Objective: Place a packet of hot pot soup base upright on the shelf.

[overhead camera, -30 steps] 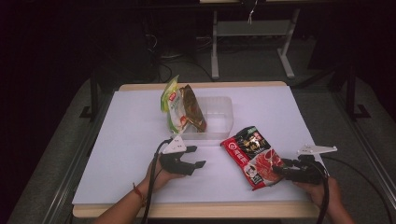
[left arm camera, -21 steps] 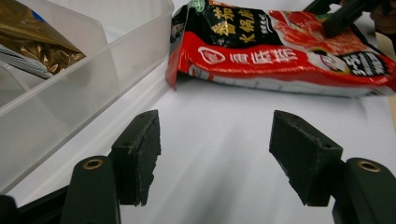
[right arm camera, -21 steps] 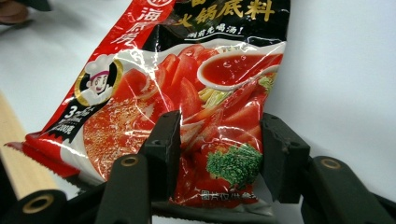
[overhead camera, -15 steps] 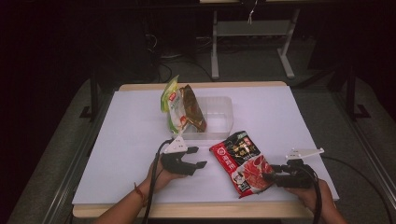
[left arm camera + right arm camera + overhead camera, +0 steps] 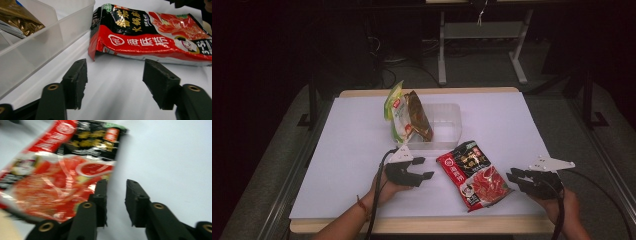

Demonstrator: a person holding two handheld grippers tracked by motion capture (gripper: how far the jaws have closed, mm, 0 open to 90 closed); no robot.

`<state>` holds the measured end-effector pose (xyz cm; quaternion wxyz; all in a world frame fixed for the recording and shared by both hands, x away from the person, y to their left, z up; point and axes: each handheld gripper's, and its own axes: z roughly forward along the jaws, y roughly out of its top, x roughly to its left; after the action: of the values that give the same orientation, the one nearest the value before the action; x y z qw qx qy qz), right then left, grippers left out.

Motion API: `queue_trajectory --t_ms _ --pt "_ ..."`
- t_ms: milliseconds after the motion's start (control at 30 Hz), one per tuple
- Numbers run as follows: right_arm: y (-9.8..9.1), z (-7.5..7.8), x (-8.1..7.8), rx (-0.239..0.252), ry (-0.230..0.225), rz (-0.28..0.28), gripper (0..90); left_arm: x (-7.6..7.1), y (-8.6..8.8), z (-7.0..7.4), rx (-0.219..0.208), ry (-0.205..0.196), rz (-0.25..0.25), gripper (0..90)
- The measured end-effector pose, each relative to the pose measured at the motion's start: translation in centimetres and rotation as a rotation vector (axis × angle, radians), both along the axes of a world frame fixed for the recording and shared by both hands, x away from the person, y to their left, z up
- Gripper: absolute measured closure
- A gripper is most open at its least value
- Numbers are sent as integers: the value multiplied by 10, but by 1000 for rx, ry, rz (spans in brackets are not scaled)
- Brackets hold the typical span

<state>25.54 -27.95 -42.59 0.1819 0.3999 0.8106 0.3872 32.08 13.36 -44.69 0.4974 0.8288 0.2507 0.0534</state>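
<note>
The red packet (image 5: 474,172) lies flat at lower centre of the white table (image 5: 522,125) — near its front edge. Left gripper (image 5: 424,168) spread, empty; right gripper (image 5: 513,176) has just been closing, nothing pinched — bare table beyond, dark room behind.

Black grippers, brass-eyed fingers (image 5: 75,80), grey plates, black cables.

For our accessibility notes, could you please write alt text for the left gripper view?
A red and black hot pot soup base packet lies flat on the white table, just beyond the left gripper, whose two black jaws stand open with nothing between them. A clear plastic container holding a gold packet sits at left.
</note>
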Motion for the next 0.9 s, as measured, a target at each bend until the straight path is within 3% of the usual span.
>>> queue_trajectory --t_ms 100,167,233,300,433,533,600,767,900 --pt "2 -7 4 -55 26 -9 834 3 -4 0 -42 50 13 399" --pt "7 -12 5 -75 50 13 866 6 -9 -1 -38 75 23 394" --pt "13 -15 5 -83 66 42 883 11 -15 -2 -46 117 16 354" --pt "20 -15 4 -108 57 44 897 15 -19 -2 -43 128 19 284" --pt "19 -16 3 -66 71 51 898 23 -26 -3 -29 183 48 228" --pt "21 -18 4 -73 72 51 898 31 -32 -8 14 220 69 215" --pt "21 -18 4 -69 72 47 898 38 -36 -9 12 249 87 202" --pt "22 -20 5 -67 65 49 898 47 -47 -11 10 259 95 172" --pt "22 -21 5 -61 68 48 898 49 -60 -10 14 277 69 172"
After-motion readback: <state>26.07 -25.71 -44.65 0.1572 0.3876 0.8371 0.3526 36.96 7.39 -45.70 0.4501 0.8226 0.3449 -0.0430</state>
